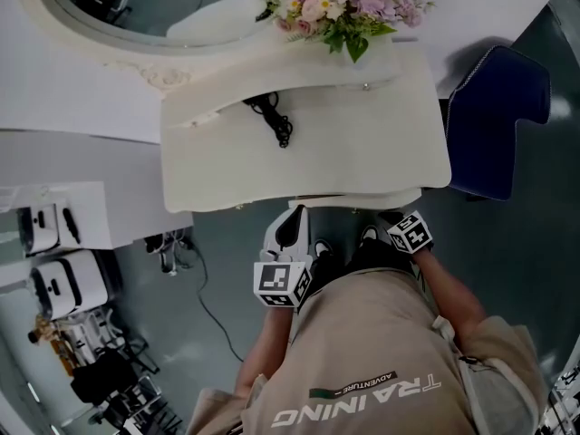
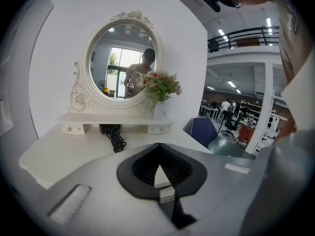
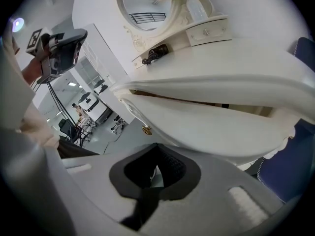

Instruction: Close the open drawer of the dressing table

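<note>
The white dressing table (image 1: 362,143) carries a round mirror (image 1: 136,7), a vase of pink flowers (image 1: 344,7) and a black hair dryer with its cord (image 1: 272,116). Its drawer (image 1: 353,200) juts a little past the front edge. In the right gripper view the drawer front (image 3: 206,127) shows a dark gap under the tabletop and a gold knob (image 3: 146,130). My right gripper (image 1: 391,216) (image 3: 156,145) is shut and empty, just below the drawer front. My left gripper (image 1: 292,216) (image 2: 158,145), also shut and empty, is held at the table's front edge, looking over the top.
A dark blue chair (image 1: 494,120) stands right of the table. White machines (image 1: 54,261) and black cables (image 1: 195,279) lie on the floor at the left. The person's beige shirt (image 1: 362,370) fills the lower middle of the head view.
</note>
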Available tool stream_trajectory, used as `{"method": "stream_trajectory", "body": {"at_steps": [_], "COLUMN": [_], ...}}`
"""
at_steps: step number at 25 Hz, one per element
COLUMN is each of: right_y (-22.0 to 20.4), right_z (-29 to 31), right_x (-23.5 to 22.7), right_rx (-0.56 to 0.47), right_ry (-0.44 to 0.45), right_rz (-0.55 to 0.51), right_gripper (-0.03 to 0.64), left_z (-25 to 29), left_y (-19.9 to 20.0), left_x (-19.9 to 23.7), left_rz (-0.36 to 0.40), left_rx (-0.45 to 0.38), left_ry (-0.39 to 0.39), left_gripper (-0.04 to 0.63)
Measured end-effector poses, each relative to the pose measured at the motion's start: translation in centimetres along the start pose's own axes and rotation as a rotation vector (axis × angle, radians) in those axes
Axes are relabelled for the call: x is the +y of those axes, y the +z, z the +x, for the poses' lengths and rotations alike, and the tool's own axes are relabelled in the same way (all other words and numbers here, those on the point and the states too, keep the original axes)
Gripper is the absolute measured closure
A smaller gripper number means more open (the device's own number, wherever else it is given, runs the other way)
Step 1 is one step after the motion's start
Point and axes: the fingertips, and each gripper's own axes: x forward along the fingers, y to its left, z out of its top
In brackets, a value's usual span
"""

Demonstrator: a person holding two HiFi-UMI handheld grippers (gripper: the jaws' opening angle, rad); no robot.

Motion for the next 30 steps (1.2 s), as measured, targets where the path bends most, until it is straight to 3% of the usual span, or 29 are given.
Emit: {"method": "stream_trajectory", "body": {"at_steps": [18,30], "right_y": [3.4,4.5], "right_z": [1.1,0.0], "right_x": [-2.7,-1.4], "right_rx": [-0.029,-0.066], "right_ry": [-0.021,-0.145], "right_rz": [0.033,0.116], "right_gripper": [0.614,0.614], "left_z": [0.2,-2.1], "left_y": [-0.1,-0.4], "left_x": [1.3,3.6], "left_rz": [-0.048,-0.016], "left_rx": [-0.008,-0.002], "left_ry": [0.039,-0.030], "left_gripper": [0.577,0.577]}}
